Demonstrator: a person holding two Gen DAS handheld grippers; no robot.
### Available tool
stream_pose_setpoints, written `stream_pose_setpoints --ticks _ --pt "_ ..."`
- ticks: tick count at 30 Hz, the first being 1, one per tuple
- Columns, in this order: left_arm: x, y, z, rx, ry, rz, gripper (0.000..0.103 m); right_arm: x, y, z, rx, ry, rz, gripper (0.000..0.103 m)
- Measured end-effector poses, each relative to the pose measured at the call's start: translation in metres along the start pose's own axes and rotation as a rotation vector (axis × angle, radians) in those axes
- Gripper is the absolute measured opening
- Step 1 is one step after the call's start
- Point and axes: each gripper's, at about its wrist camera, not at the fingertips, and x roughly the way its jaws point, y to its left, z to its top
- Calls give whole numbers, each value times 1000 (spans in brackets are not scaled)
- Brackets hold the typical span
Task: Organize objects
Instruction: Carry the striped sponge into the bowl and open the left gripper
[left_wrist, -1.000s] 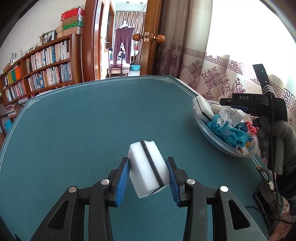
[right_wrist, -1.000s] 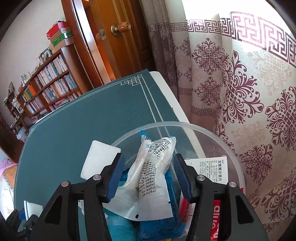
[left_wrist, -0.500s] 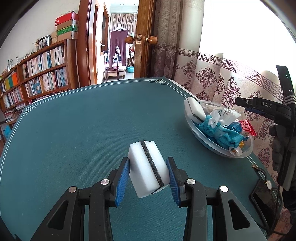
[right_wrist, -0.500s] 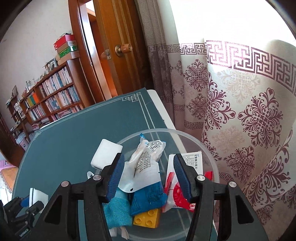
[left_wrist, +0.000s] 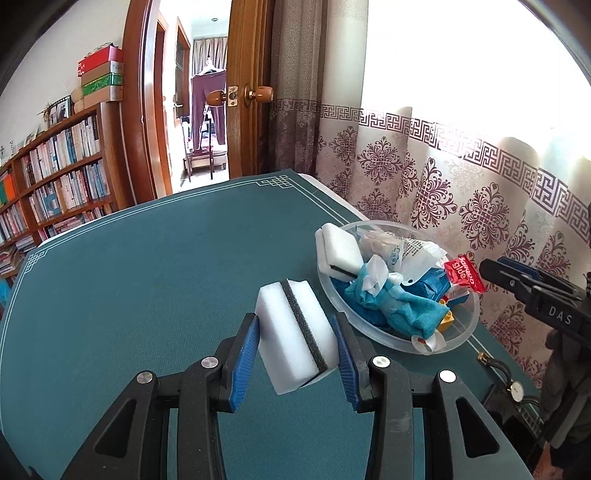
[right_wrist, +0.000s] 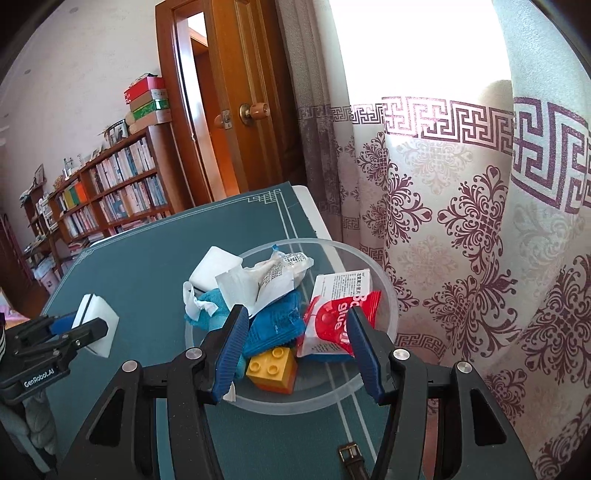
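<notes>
Both grippers have shifted since the earlier frame: right gripper (right_wrist: 295, 343) pulled back from the clear bowl (right_wrist: 384, 291), dropping the white sachet (right_wrist: 269, 280) it had between its pads, so now it hovers with jaws spread and nothing in them. Left gripper (left_wrist: 297, 360) swung toward the bowl, pinching the white sponge (left_wrist: 295, 336) with the dark stripe, held off the green table (left_wrist: 147, 277).

Bowl sits near the table's curtain-side edge, already piled up: second sponge (left_wrist: 338, 251) leaning on the rim, blue cloth (left_wrist: 391, 310), red glue packet (right_wrist: 336, 321), yellow brick (right_wrist: 271, 367).

Step in hand looks like dropping the held sponge into the bowl. To do it well: carry it over the rim before letting go, aim for the lower middle of the pile, not the rim where the other sponge already perches. Open only once it's above the contents; it's light and may bounce out. Right gripper should stay clear of the path.
</notes>
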Motion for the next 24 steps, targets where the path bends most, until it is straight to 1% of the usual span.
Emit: stream_pose_setpoints --ticks 6,13,18,24 --pt "16 -23 24 41 -21 -13 43 -7 -10 -9 14 -5 19 57" --pt "42 -42 50 69 -25 -37 43 -12 -20 -15 36 -16 44 57" --pt "72 -48 66 48 27 -97 43 -12 -24 -17 41 -13 61 57" --pt "99 -54 75 55 60 -123 43 -16 -25 -20 34 -17 69 57"
